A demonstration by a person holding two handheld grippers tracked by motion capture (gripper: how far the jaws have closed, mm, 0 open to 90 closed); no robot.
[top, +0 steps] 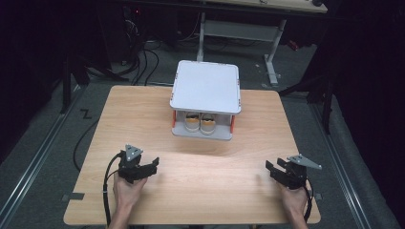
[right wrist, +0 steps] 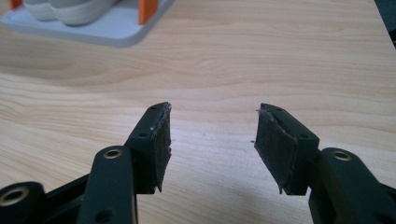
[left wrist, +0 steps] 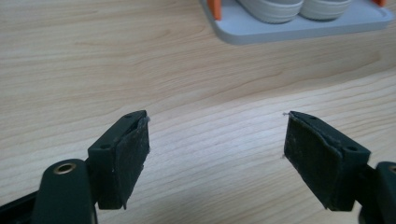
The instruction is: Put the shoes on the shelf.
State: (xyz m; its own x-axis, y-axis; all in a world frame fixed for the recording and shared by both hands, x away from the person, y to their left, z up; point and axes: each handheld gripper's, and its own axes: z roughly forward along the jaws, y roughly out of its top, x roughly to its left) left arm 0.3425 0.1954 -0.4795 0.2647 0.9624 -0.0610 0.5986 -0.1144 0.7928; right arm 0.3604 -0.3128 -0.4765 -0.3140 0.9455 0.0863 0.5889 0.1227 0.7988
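A small white two-level rack (top: 205, 86) with orange posts stands at the far middle of the wooden table (top: 143, 124). A pair of pale shoes (top: 199, 123) sits on its lower shelf, toes toward me. My left gripper (top: 154, 164) rests low over the near left of the table, jaws wide open with bare wood between the pads (left wrist: 133, 149). My right gripper (top: 270, 167) is low over the near right, jaws open and holding nothing, its pads (right wrist: 275, 144) apart over bare wood. The rack base (left wrist: 299, 25) lies ahead of the left gripper (left wrist: 215, 135). The right gripper (right wrist: 212, 137) points past the rack corner (right wrist: 116, 28).
Black cables (top: 107, 183) trail from each gripper off the near edge. Beyond the table a grey floor holds cables (top: 143, 62) and a desk frame (top: 272, 52). A metal rail (top: 38, 152) runs along the left side of the table.
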